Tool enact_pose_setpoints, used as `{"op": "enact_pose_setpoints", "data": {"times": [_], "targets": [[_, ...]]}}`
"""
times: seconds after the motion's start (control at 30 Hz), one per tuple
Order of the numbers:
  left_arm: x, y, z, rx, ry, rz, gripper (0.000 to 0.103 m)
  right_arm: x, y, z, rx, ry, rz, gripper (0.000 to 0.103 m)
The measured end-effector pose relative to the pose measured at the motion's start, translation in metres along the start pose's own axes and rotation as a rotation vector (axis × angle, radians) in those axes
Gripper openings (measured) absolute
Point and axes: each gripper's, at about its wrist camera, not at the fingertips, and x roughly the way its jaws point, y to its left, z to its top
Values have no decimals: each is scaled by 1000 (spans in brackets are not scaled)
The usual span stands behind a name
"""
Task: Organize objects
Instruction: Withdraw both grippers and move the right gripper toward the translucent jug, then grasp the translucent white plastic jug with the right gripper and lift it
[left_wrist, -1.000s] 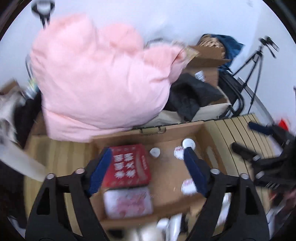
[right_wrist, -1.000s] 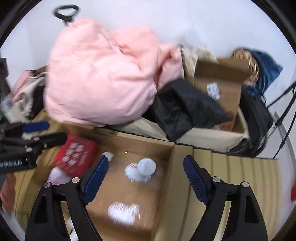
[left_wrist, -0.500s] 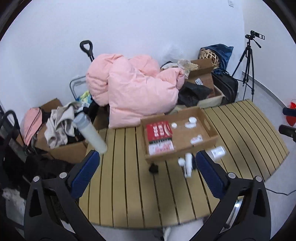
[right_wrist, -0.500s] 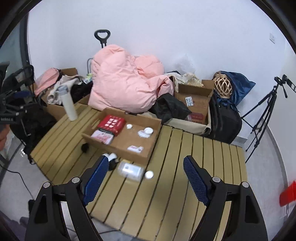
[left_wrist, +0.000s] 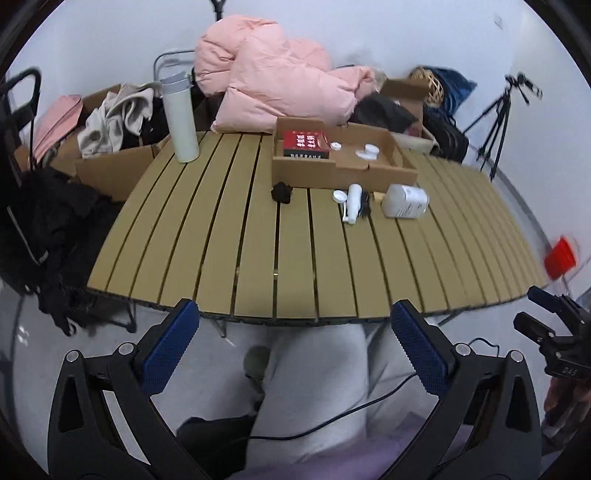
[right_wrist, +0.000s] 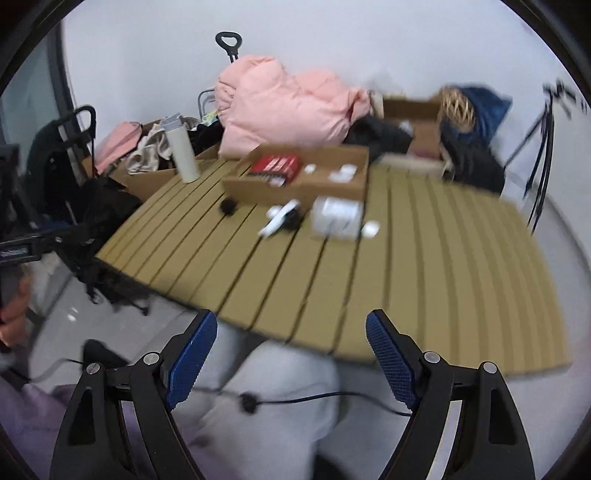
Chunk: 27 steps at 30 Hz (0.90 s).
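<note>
A shallow cardboard box sits at the far side of a slatted wooden table. It holds a red packet and small white items. In front of it lie a clear plastic bottle, a white tube, a white cap and a black clump. My left gripper and right gripper are open and empty, held off the table's near edge above grey-trousered legs.
A white flask stands at the table's far left. A pink duvet, cardboard boxes of clothes, black bags and a tripod surround the table. A red container is at right.
Both grippers have pulled back far from the cardboard box to beyond the table's near edge and dropped lower. They stay open and empty.
</note>
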Motion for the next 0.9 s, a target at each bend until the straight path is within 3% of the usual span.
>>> {"op": "enact_pose_setpoints", "data": {"times": [0.27, 0.43, 0.47, 0.5, 0.6, 0.63, 0.7, 0.77, 0.83, 0.9], "targets": [[26, -16, -7, 10, 62, -78, 103, 4, -23, -2, 87, -1, -20, 86], [59, -40, 16, 62, 23, -100, 101, 18, -47, 4, 144, -37, -53, 86], [73, -48, 23, 76, 23, -95, 97, 26, -55, 9, 151, -38, -50, 86], [86, -54, 30, 84, 31, -96, 86, 34, -61, 14, 154, -33, -47, 86], [127, -83, 66, 121, 24, -162, 63, 67, -81, 39, 182, -16, -14, 86], [140, -96, 79, 146, 11, -186, 61, 83, -90, 53, 200, -7, 5, 86], [162, -117, 100, 183, -4, -214, 60, 108, -102, 75, 216, -7, 34, 75], [188, -136, 117, 201, -5, -225, 55, 138, -113, 97, 233, 7, 38, 57], [217, -150, 130, 210, 3, -246, 50, 165, -123, 118, 247, 20, 35, 51], [239, -156, 134, 206, 42, -259, 31, 191, -131, 135, 275, 28, 57, 46]]}}
